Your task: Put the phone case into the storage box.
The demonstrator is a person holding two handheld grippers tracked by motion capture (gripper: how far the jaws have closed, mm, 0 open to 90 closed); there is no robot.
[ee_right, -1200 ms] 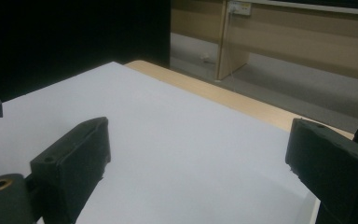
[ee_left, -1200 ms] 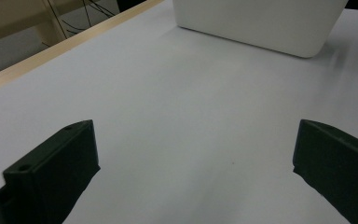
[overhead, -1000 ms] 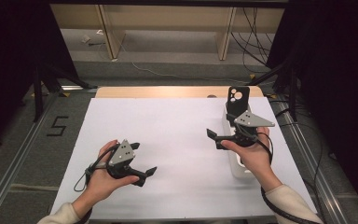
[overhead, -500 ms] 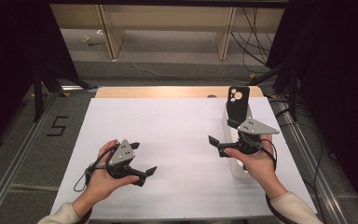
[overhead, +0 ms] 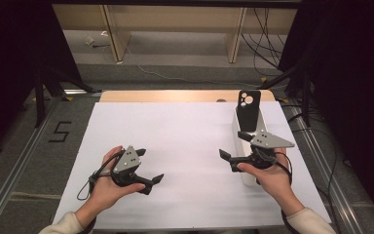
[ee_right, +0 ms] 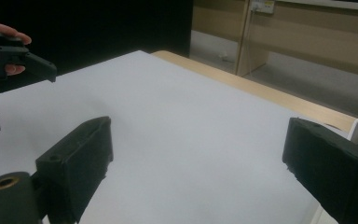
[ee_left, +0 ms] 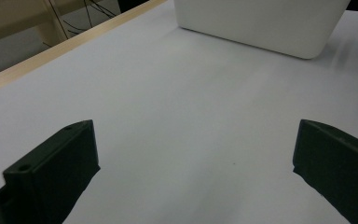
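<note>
Hovering empty: left gripper [overhead: 146,169] and right gripper [overhead: 234,146], both with jaws spread, nothing between. Phone [overhead: 249,110] upright in white stand [overhead: 247,173] at right, far end (untouched). Grasp not yet begun; everything left.

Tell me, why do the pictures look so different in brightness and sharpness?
High view: even light on the white table cover, dark surroundings, sharp. Left gripper view: dim, the near black jaws soft, a white box ahead. Right gripper view: dim too, its jaws blurred, background shelving hazy.
</note>
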